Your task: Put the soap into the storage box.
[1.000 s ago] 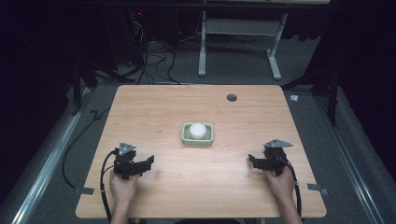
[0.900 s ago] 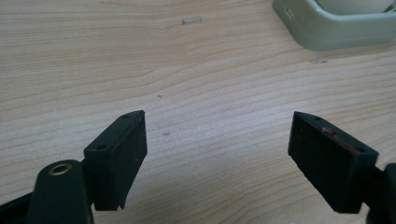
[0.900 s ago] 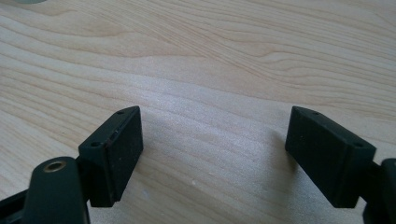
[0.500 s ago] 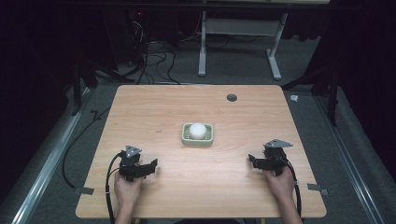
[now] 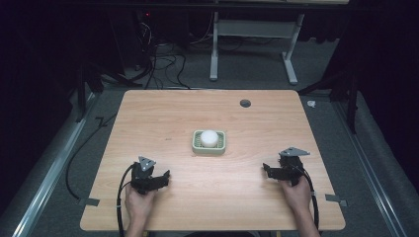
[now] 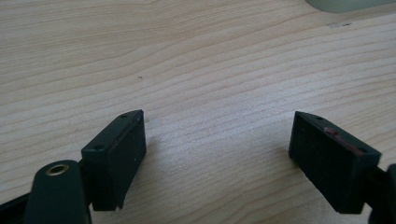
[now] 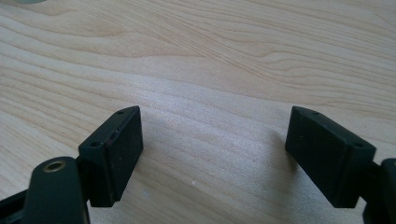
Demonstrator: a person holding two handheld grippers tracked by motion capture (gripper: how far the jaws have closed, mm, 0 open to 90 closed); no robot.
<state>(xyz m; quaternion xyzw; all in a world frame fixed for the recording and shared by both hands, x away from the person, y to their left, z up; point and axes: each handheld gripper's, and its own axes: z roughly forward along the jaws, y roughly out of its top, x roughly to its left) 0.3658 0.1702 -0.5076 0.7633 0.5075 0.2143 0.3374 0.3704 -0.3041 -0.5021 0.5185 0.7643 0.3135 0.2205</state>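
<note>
Looking down from the high view, I see my left tool (image 5: 165, 174) low over the near-left part of the light wooden desk (image 5: 163, 118), with my left hand (image 5: 138, 205) behind it and its black cable (image 5: 118, 197) looping off the near edge. My right tool (image 5: 267, 169) sits at the near-right, my right hand (image 5: 296, 193) gripping it, a grey three-cornered plate (image 5: 294, 151) on top.

Both tools are spread wide with nothing between them. In the left gripper view I see bare wood grain between the two black jaws, and a pale green edge at the top right, which I take to be the tray. In the right gripper view the jaws stand just as far apart over bare wood.

A pale green rectangular plastic tray (image 5: 209, 147) lies near the middle of the desk, between the two tools and farther from me, well apart from both. A white round ball-like object (image 5: 209, 138) rests in it. A small dark round hole (image 5: 245, 103) marks the desk toward its far edge.
</note>
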